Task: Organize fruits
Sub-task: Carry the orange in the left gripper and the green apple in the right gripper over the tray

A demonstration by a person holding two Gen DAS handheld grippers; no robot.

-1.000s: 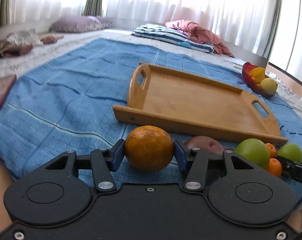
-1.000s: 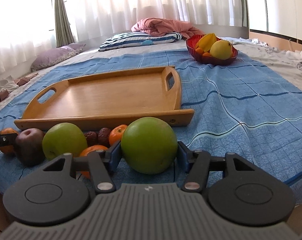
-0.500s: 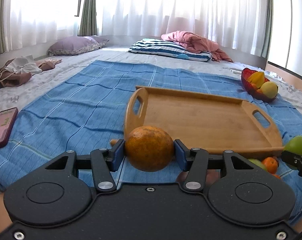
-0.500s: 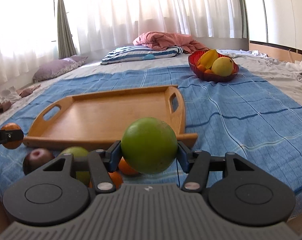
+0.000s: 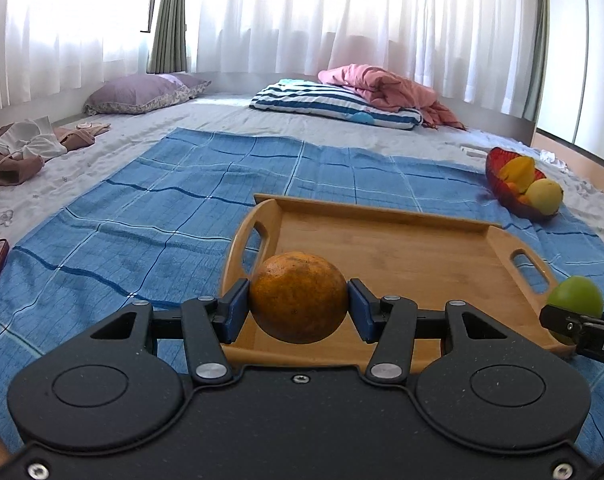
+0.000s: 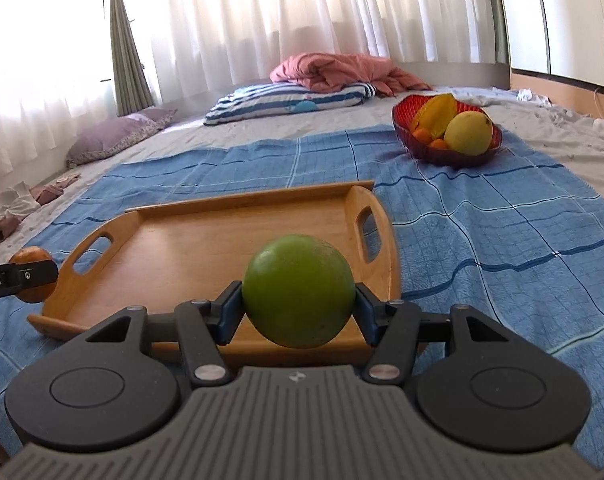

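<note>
Holding an orange (image 5: 298, 297) in left gripper (image 5: 298, 308), jaws clamped on it, above tray (image 5: 422, 256) near its left-handle end. Right gripper (image 6: 298, 312) pinches green fruit (image 6: 298, 290) above the tray's right-handle end. Tray sits on blue blanket (image 5: 142, 216).

Bright daylight glows through the sheer white curtains (image 5: 342, 16), blown out at the windows; fisheye bending curves the edges; focus stays sharp.

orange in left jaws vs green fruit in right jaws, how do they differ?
Colour: the orange is dull orange, the green fruit is plain green. Skin: the orange looks mottled, the green fruit smoother. Holder: left gripper holds the orange, right gripper the green fruit. Both are round, clamped, in front of the wooden tray.
</note>
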